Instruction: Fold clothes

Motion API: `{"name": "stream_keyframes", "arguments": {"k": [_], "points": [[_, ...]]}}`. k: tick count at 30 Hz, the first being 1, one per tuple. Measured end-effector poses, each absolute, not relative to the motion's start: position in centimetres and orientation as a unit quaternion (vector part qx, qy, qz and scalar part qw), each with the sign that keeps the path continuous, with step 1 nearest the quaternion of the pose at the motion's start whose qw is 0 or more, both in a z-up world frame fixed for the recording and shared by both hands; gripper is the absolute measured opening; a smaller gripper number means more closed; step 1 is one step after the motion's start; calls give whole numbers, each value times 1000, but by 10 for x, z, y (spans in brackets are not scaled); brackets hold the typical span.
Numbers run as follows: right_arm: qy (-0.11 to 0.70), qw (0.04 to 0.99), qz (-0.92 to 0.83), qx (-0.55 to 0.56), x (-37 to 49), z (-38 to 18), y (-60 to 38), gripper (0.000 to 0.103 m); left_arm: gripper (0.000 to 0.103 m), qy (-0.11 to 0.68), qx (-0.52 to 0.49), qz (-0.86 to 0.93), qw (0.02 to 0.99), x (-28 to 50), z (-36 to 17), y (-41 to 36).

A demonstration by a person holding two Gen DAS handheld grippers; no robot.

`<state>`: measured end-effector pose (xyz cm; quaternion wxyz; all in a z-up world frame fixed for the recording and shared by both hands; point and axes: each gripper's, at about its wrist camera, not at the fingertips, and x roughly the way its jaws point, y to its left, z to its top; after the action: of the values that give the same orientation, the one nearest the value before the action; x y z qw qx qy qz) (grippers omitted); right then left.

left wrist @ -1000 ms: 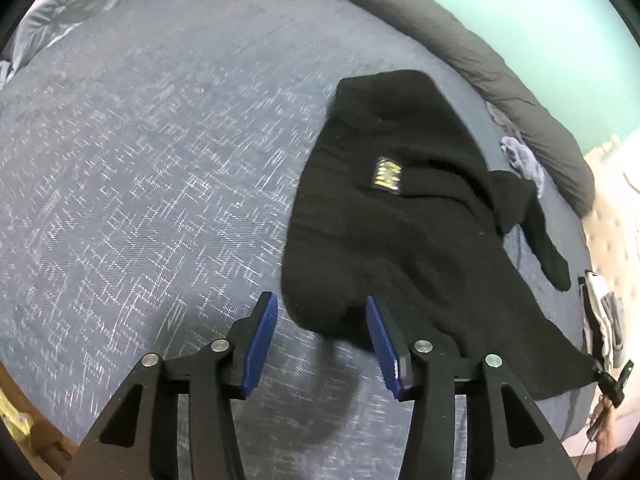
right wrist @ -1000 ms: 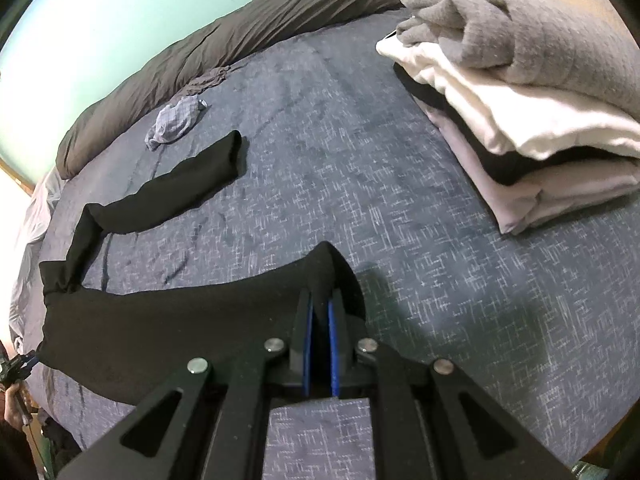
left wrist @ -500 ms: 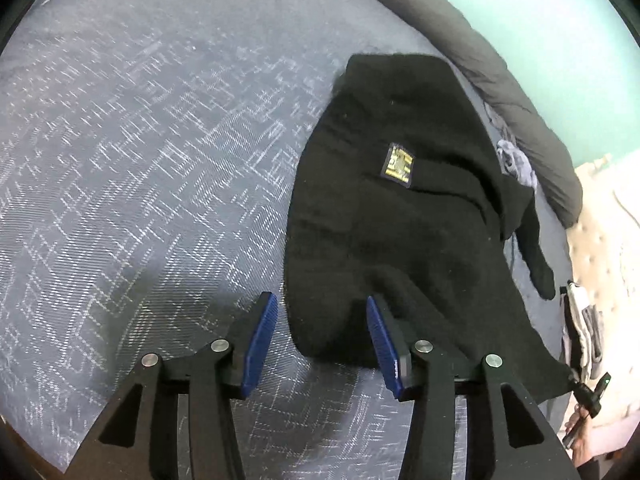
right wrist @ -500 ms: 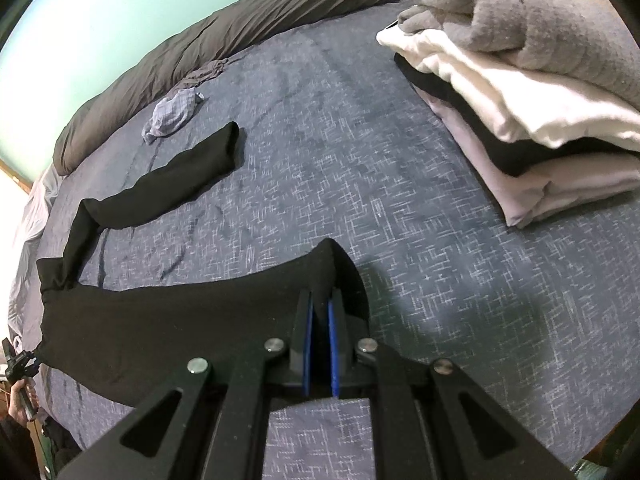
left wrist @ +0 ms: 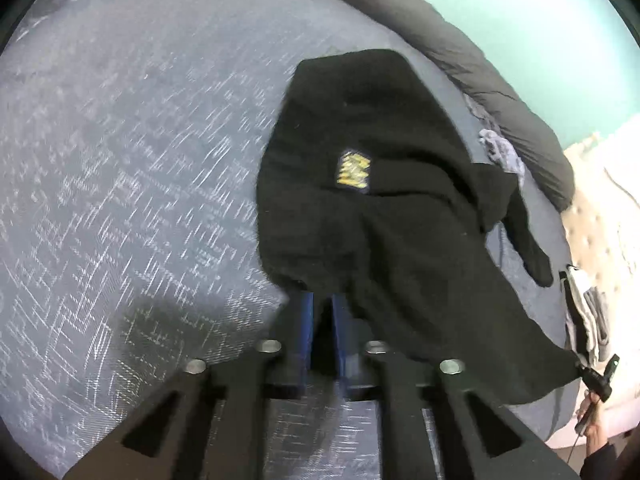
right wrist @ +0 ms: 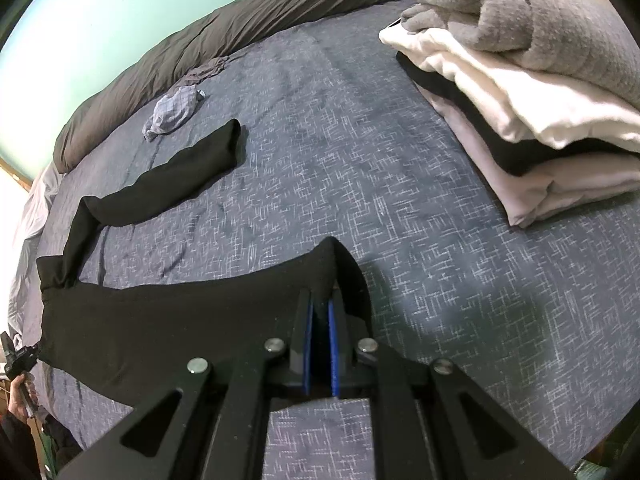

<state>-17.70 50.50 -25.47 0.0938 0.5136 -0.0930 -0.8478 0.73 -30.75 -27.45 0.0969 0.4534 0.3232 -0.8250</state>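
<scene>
Your left gripper [left wrist: 322,316] and right gripper [right wrist: 320,316] each have jaws pinched on the black sweater [left wrist: 360,208]. It is soft and floppy on the bed [right wrist: 320,160]. Hold its bottom corners so it hangs even.

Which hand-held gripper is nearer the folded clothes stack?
Right. The right hand-held gripper holds the black sweater beside the folded stack; the left hand-held gripper grips its opposite corner.

Grey duvet [right wrist: 168,64] along blue bedspread's [right wrist: 360,152] edge
</scene>
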Motion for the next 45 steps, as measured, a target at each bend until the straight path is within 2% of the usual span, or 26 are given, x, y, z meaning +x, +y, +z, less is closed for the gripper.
{"name": "stream_keyframes", "arguments": {"k": [4, 9, 15, 18, 20, 21, 22, 24, 27, 28, 29, 30, 37, 45], "points": [[-94, 94, -847, 515, -177, -257, 505, 6, 3, 313, 444, -835, 84, 5, -256, -304], [-96, 94, -846, 516, -176, -259, 506, 6, 3, 302, 432, -847, 68, 1, -234, -299], [-99, 96, -845, 517, -175, -261, 506, 6, 4, 283, 463, -840, 19, -12, -245, -276], [-99, 97, -844, 517, -174, -261, 506, 6, 11, 287, 470, -834, 19, -20, -257, -272], [-100, 97, -845, 517, -173, -260, 507, 6, 25, 284, 481, -829, 23, -23, -265, -271], [-101, 98, -845, 516, -173, -260, 507, 6, 36, 282, 486, -827, 25, -24, -268, -270], [-102, 98, -845, 516, -173, -260, 507, 6, 41, 278, 492, -824, 29, -24, -271, -271], [-102, 97, -845, 516, -173, -261, 507, 6, 41, 273, 495, -824, 27, -24, -273, -269], [-103, 96, -844, 517, -173, -262, 507, 6, 37, 263, 498, -826, 26, -23, -273, -267], [-104, 97, -844, 518, -173, -263, 507, 6, 20, 257, 498, -828, 27, -23, -272, -266], [-104, 97, -844, 518, -173, -263, 506, 6, 8, 252, 498, -829, 31, -22, -271, -266], [-104, 98, -843, 518, -173, -264, 506, 6, 3, 248, 497, -831, 34, -21, -269, -268], [-107, 98, -848, 510, -171, -256, 511, 6, 2, 213, 475, -851, 72, -6, -233, -295], [-116, 107, -862, 482, -169, -234, 511, 6, 2, 175, 422, -880, 126, 23, -152, -349]]}}
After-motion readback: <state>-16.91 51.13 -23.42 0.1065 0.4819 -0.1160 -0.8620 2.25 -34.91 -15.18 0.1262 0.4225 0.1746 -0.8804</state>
